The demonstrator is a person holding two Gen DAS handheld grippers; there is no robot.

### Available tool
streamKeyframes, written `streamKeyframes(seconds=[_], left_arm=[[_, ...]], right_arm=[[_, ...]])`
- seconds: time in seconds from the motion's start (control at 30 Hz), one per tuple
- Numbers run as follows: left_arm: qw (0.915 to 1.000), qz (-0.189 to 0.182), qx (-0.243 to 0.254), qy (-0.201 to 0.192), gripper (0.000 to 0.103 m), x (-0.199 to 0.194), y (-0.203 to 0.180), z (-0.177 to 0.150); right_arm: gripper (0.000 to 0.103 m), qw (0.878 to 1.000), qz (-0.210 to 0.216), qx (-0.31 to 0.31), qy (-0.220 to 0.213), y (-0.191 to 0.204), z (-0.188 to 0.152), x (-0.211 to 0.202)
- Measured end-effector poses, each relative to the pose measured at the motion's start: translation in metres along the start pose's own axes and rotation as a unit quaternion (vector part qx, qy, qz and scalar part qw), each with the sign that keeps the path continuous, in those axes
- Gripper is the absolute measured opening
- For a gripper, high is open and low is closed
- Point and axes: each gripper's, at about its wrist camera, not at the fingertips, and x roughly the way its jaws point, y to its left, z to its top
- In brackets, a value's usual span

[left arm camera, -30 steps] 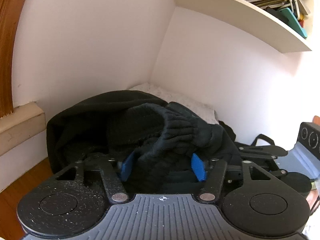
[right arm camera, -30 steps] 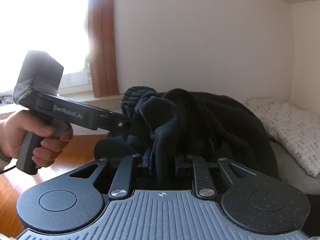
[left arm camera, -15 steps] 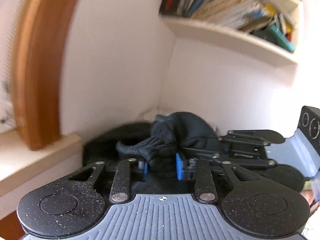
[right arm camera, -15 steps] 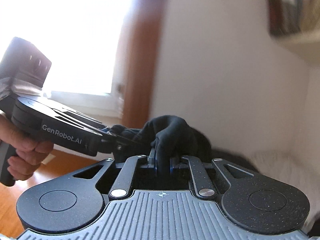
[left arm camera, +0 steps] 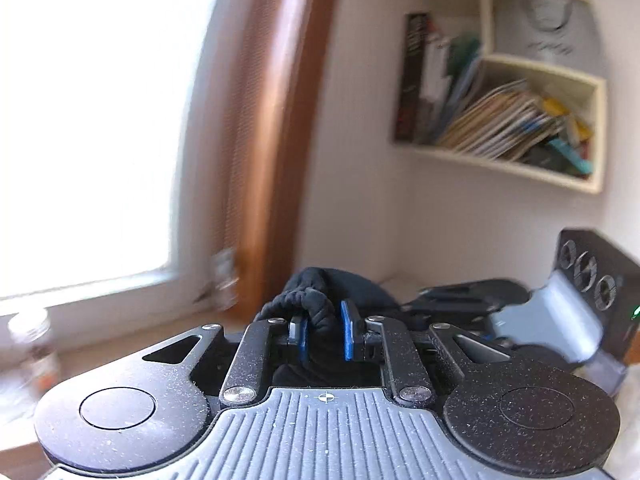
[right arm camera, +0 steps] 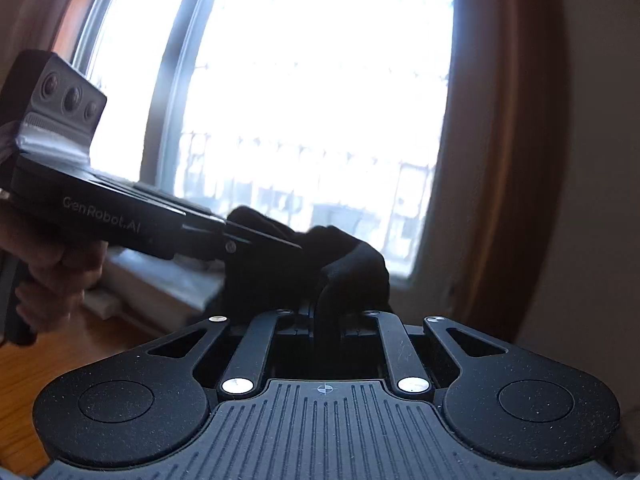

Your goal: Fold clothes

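Observation:
A black knitted garment is held up in the air between both grippers. My left gripper is shut on its ribbed edge, pinched between the blue pads. My right gripper is shut on a dark fold of the same garment, silhouetted against the window. In the right wrist view the left gripper's body reaches in from the left, held by a hand. In the left wrist view the right gripper's body shows at the right. The rest of the garment hangs out of sight below.
A bright window with a brown curtain fills the background. A white sill runs beneath it. Wall shelves crammed with books hang at the upper right. Wooden floor shows low at the left.
Both grippers have lifted and swung up toward the window with the garment. The left gripper has narrowed onto the ribbed edge. The bed and the pile have dropped out of view.

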Motion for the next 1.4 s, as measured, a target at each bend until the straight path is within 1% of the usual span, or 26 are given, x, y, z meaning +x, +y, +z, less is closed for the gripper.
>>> streamKeyframes(seconds=[0.07,0.1,0.13,0.2,0.27,0.33,0.4,0.47,0.6,0.73,0.77,0.83,0.93,1.1,1.13,1.2,1.3,1.4], left_arm=[[0.9995,0.019,-0.015,0.021,0.017,-0.001,0.02,-0.018],[0.9988,0.027,-0.024,0.032,0.017,0.0,0.03,-0.028],[0.9979,0.036,-0.033,0.043,0.017,0.001,0.04,-0.04],[0.9957,0.051,-0.053,0.057,0.017,0.004,0.06,-0.062],[0.9931,0.062,-0.072,0.069,0.017,0.005,0.078,-0.082],[0.9918,0.068,-0.081,0.072,0.017,0.008,0.089,-0.096],[0.9917,0.073,-0.081,0.069,0.017,0.011,0.094,-0.103],[0.9915,0.077,-0.081,0.066,0.017,0.014,0.098,-0.11],[0.9912,0.086,-0.081,0.06,0.017,0.021,0.107,-0.124],[0.9908,0.095,-0.081,0.053,0.018,0.027,0.116,-0.138],[0.9903,0.095,-0.088,0.051,0.018,0.028,0.119,-0.142],[0.9897,0.092,-0.097,0.051,0.018,0.029,0.123,-0.146],[0.9895,0.09,-0.101,0.051,0.018,0.028,0.127,-0.15],[0.9884,0.098,-0.098,0.062,0.02,0.031,0.132,-0.158],[0.9881,0.1,-0.097,0.065,0.02,0.032,0.132,-0.159],[0.9871,0.1,-0.103,0.069,0.02,0.034,0.136,-0.162],[0.9863,0.099,-0.111,0.071,0.02,0.036,0.139,-0.163],[0.9864,0.104,-0.104,0.072,0.02,0.036,0.136,-0.163]], right_arm=[[0.022,0.999,0.025,0.02,0.033,0.002,-0.014,0.014],[0.029,0.998,0.032,0.028,0.043,0.0,-0.02,0.022],[0.032,0.998,0.037,0.034,0.048,-0.003,-0.028,0.024],[0.033,0.997,0.037,0.046,0.054,-0.013,-0.039,0.018],[0.037,0.995,0.027,0.073,0.061,-0.035,-0.055,0.012],[0.044,0.994,-0.013,0.082,0.073,-0.06,-0.071,-0.004],[0.045,0.989,-0.072,0.08,0.101,-0.088,-0.082,0.012],[0.045,0.982,-0.103,0.096,0.127,-0.108,-0.104,0.014],[0.045,0.972,-0.134,0.115,0.158,-0.127,-0.144,0.01],[0.047,0.969,-0.127,0.117,0.177,-0.128,-0.164,0.02],[0.048,0.969,-0.124,0.113,0.179,-0.123,-0.162,0.013],[0.051,0.971,-0.119,0.104,0.182,-0.119,-0.165,0.015],[0.054,0.971,-0.109,0.097,0.187,-0.119,-0.175,0.027],[0.054,0.975,-0.101,0.097,0.171,-0.12,-0.183,0.023],[0.054,0.975,-0.099,0.099,0.17,-0.117,-0.184,0.029],[0.054,0.976,-0.093,0.108,0.167,-0.119,-0.184,0.028],[0.054,0.976,-0.094,0.107,0.166,-0.117,-0.184,0.028],[0.054,0.977,-0.094,0.104,0.164,-0.116,-0.184,0.028]])
